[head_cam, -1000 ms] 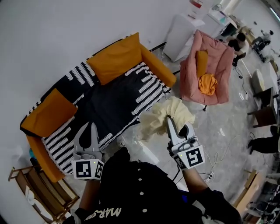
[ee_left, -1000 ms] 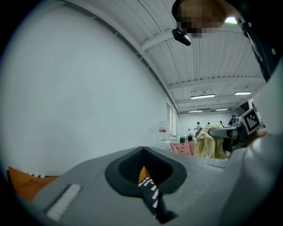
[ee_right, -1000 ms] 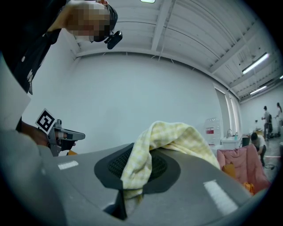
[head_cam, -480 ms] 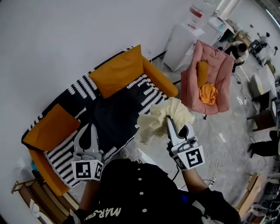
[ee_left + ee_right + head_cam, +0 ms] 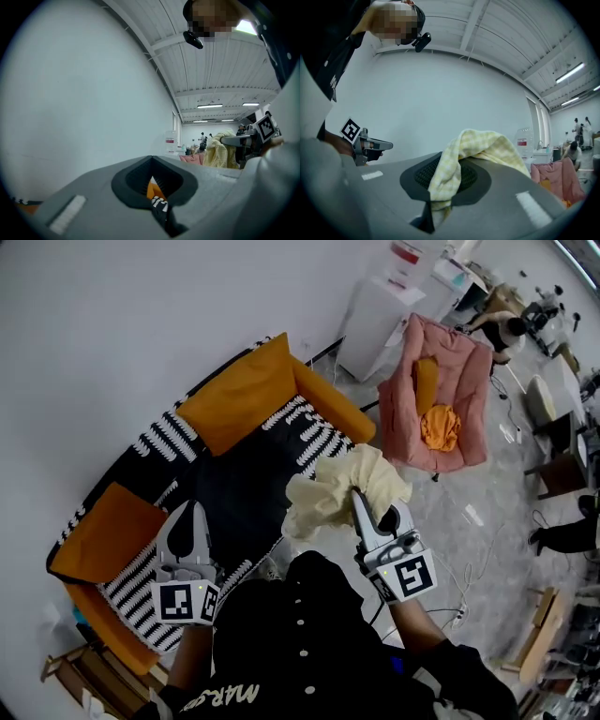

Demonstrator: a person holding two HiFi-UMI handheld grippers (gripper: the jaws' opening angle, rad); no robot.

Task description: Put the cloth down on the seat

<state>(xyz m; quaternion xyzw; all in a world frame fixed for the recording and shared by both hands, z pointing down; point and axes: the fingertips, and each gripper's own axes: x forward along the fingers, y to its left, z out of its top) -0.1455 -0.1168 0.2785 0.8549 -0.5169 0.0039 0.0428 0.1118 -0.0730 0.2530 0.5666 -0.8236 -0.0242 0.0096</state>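
1. Compared with a second ago, both grippers are standing closer to the sofa (image 5: pixel 141 652), and the cloth (image 5: pixel 342 486) is now hanging over the front right corner of the seat (image 5: pixel 234 488) and no longer beside it.
2. The right gripper (image 5: pixel 358 501) is pinching one fold of the cloth between nearly closed jaws, and the rest is bunching up and drooping around them, above the seat and not yet touching it.
3. The left gripper (image 5: pixel 192 517) is pointing at the seat with its jaws almost together, and nothing is lying between them.
4. I judge the cloth to be light, soft and limp, so it is likely to collapse in a heap when it is let go. The pinch on one fold is enough to carry it, and I see no danger of breaking.
5. The cloth is pale yellow with a fine check and looks like thin woven cotton.
6. The seat is lying under a dark blanket (image 5: pixel 309 432) with white stripes at its ends, between plump orange cushions (image 5: pixel 239 395).
7. A pink padded armchair (image 5: pixel 441 390) is standing well apart, at the right.
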